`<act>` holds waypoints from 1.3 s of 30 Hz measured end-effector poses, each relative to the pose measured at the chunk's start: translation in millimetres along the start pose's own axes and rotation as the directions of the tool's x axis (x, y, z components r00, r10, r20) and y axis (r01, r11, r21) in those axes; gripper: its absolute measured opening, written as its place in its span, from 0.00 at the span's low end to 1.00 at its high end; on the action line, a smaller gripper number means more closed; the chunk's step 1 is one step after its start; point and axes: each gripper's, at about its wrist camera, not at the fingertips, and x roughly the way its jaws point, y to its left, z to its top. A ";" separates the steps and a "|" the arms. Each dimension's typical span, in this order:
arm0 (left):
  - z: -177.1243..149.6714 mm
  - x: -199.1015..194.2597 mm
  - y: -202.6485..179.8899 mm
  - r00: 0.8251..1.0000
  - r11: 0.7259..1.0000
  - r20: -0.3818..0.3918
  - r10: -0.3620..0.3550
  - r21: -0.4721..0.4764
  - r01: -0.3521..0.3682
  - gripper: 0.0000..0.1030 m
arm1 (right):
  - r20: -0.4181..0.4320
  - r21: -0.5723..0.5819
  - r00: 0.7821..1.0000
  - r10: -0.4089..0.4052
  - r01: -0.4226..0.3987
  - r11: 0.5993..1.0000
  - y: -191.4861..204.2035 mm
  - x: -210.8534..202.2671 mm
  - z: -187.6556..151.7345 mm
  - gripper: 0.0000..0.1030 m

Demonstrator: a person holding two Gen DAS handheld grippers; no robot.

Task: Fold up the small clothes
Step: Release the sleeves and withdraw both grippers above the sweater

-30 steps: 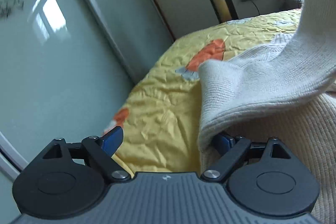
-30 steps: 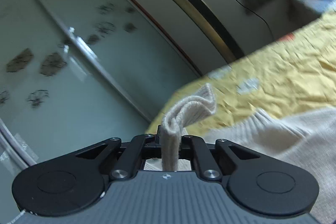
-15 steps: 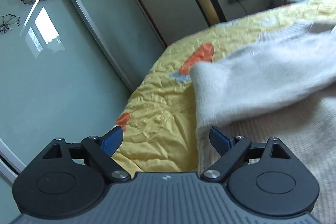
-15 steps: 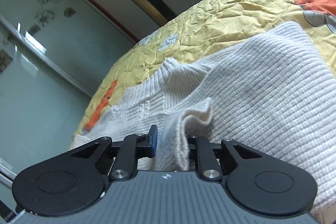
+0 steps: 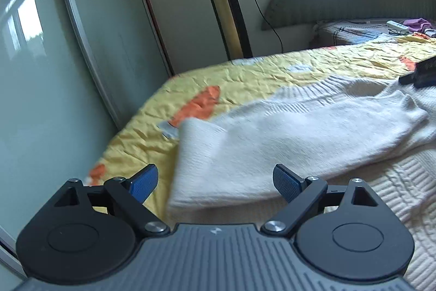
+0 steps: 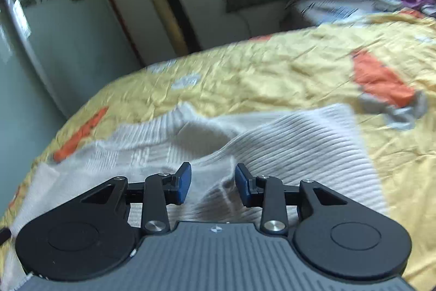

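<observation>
Right, status as I read it from here.

Garment: the cream knit sweater [image 5: 313, 132] lies on the bed [image 5: 245, 75], over the yellow quilt with orange patches, filling my lower view from about 3 to 6 o'clock.

Sleeve: one sleeve [image 5: 272, 138] is folded across the body of the sweater, its cuff end toward 9 o'clock in the left wrist view.

Left gripper [image 5: 215, 182]: spread wide, holding nothing; the cuff edge sits just ahead of it, between the two blue pads but not touched by them.

Right gripper [image 6: 213, 183]: its jaws have just been opening; a ridge of knit stands between the pads [image 6: 184, 183] and I see no pad pressing on it, so I judge the cloth released.

Done so far: one sleeve brought in over the front, as far as I can tell.

Left to do: I judge most of the fold remains, namely the other sleeve, which I cannot make out clearly, then doubling the body over.

Neckline: the ribbed collar [image 6: 163, 127] points toward 11 o'clock in the right wrist view, lying open and a little rumpled.

Background: a gold tower fan [image 5: 226, 7] stands against the wall at 12 o'clock, well apart from the work.
</observation>
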 end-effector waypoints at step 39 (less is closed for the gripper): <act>-104.0 -84.1 18.5 0.994 0.998 -0.111 0.008 -0.057 -0.014 0.90 | -0.038 -0.441 0.993 -0.109 0.082 0.894 23.6 -158.9 -130.9 0.96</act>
